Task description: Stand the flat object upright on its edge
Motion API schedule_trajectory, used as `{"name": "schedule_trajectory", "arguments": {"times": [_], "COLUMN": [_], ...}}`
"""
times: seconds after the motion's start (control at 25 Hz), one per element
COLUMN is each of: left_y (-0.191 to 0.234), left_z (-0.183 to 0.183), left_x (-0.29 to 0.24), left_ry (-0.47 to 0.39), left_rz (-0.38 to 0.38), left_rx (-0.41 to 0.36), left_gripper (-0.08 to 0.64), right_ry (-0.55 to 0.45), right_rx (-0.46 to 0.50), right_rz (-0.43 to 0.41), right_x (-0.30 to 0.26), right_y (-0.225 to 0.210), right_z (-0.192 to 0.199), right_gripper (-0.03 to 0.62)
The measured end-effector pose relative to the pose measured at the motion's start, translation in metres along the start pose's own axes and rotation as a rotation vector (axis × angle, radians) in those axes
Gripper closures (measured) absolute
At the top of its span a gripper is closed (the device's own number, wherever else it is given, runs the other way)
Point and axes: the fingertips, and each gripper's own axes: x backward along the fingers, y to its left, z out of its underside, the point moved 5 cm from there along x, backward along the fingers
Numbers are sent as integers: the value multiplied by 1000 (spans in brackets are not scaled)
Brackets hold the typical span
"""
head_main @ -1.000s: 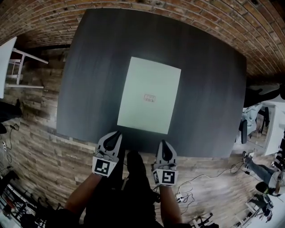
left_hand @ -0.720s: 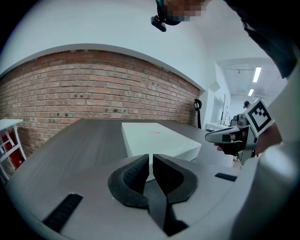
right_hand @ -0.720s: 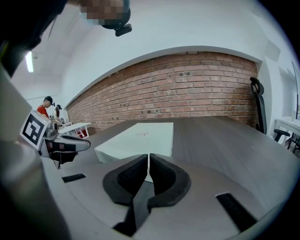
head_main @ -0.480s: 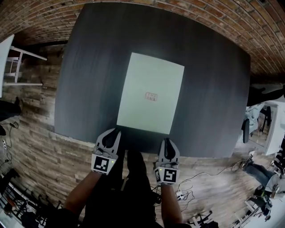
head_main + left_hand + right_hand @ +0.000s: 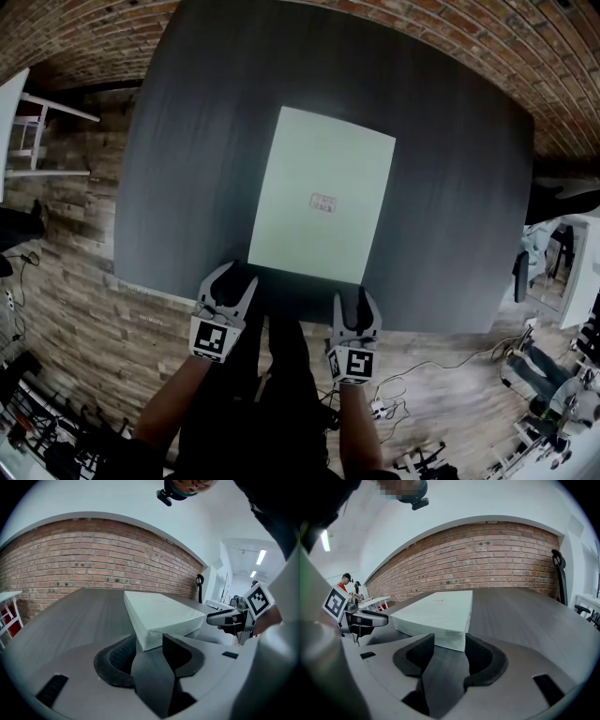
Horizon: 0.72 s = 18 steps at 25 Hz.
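Note:
A flat pale green box (image 5: 323,197) with a small red label lies flat on the dark grey table (image 5: 187,169). Both grippers hover at the table's near edge, just short of the box's near side. My left gripper (image 5: 228,286) faces the box's near left corner (image 5: 150,637), and its jaws have just been opening. My right gripper (image 5: 353,305) faces the near right corner (image 5: 457,637), and its jaws have also just been opening. Neither pair of pads presses on the box. From each gripper view the other gripper shows off to the side: right gripper (image 5: 229,618), left gripper (image 5: 365,619).
A brick wall (image 5: 394,23) runs behind the table's far edge. A white table (image 5: 19,112) stands to the left. Chairs and cables (image 5: 553,272) sit on the wooden floor to the right. The person's legs (image 5: 281,375) are below the near edge.
Both grippers' jaws have spread from shut to open. Both hands have sunk a little at the table's near edge. The box has not moved.

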Motion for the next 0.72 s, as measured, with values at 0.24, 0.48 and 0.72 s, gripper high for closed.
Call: {"name": "schedule_trajectory", "arguments": {"times": [0.24, 0.48, 0.72], "left_y": [-1, -3, -7], "left_z": [-2, -1, -1], "left_x": [-7, -11, -16], "left_ry": [15, 14, 21], "left_rz": [38, 53, 74], "left_rx": [-18, -38, -41], "left_gripper": [365, 365, 365], "right_ry": [34, 51, 55], "right_rx": [3, 9, 14], "right_rz": [-2, -8, -10], "right_x": [-8, -14, -19], "right_y": [-2, -2, 0], "right_z": [7, 14, 14], "right_gripper": [363, 354, 354]}}
